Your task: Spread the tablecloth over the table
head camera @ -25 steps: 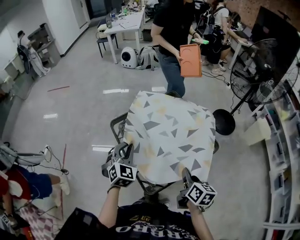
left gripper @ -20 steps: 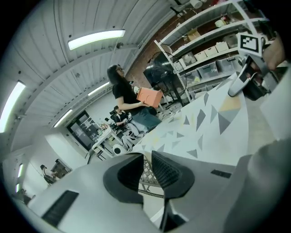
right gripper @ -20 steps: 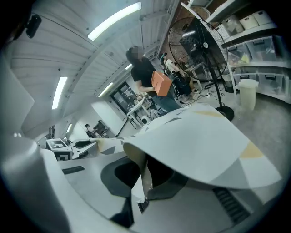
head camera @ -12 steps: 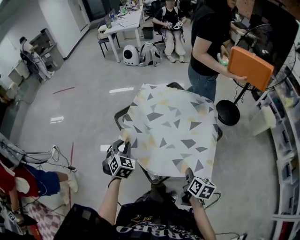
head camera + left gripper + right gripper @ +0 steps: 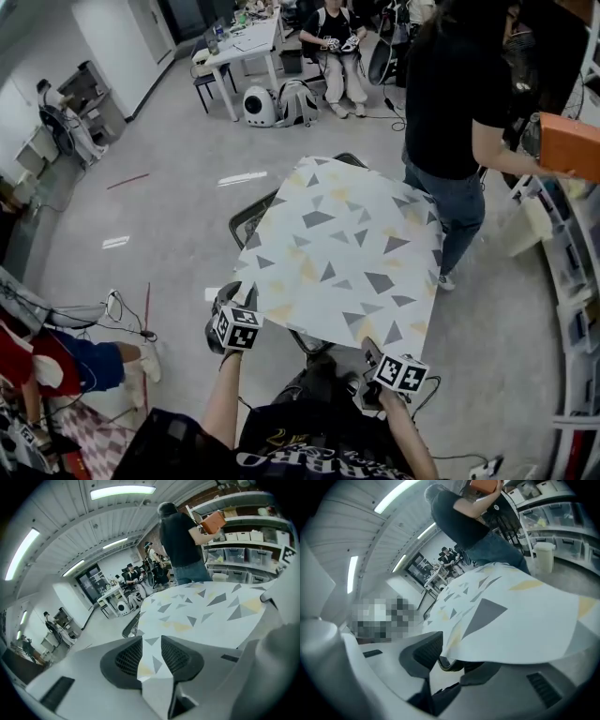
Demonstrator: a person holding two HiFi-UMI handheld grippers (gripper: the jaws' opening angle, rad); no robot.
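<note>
fingers (image 5: 127, 657) of left gripper (image 5: 151, 654) and right gripper (image 5: 449, 659) just opened, slack around thin triangle-printed tablecloth (image 5: 342, 248)

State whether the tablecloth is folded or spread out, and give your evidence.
Spread: the tablecloth lies flat as one open sheet over the table, its whole triangle pattern showing.

Ceiling strip lamps (image 5: 123, 490) give bright, even light, with pale glare streaks on the floor (image 5: 242, 178). Both gripper views warp and darken at their corners.
</note>
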